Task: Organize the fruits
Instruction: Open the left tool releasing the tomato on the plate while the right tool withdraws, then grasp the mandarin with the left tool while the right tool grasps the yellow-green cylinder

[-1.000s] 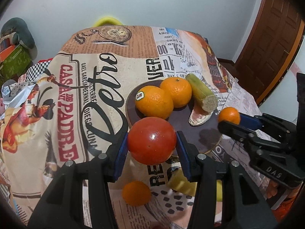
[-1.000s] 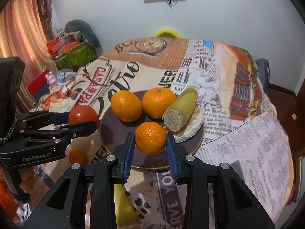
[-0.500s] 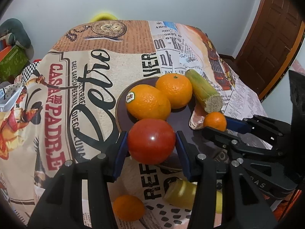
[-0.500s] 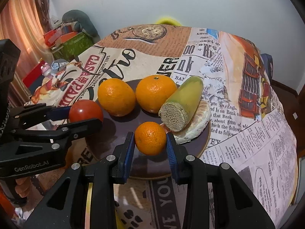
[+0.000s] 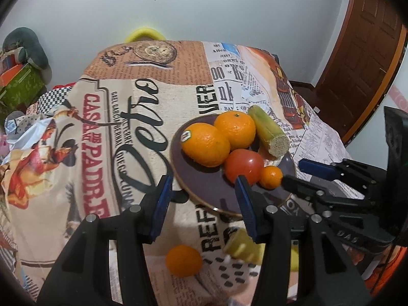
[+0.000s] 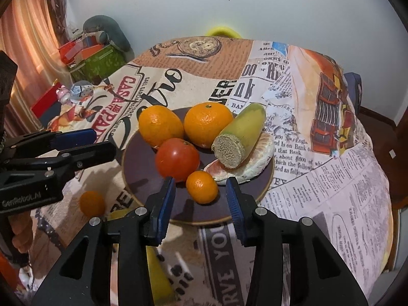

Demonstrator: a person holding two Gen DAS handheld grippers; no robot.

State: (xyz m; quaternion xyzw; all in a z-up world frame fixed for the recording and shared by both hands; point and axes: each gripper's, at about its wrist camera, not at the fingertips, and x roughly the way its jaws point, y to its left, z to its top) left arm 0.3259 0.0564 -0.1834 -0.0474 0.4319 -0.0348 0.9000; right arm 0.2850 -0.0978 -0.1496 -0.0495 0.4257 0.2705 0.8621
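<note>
Mandarin (image 6: pixel 202 187) and tomato (image 6: pixel 177 159): on plate (image 6: pixel 137 178). Both your grippers, left (image 5: pixel 202 204) and right (image 6: pixel 200 204), opening, empty. Tomato soft, smooth; clasp your next fruit gently across its middle.

Glossy tomato (image 6: pixel 177 159), dimpled mandarin (image 6: pixel 202 187), printed cloth tablecloth (image 6: pixel 318 178)

right gripper (image 6: pixel 201 193): jaws opening, nothing pinched
small round orange mandarin (image 6: pixel 202 186): sits loose between the fingers, on the dark round plate (image 6: pixel 142 163)
shiny red tomato (image 6: pixel 177 159): just past the left finger
</note>
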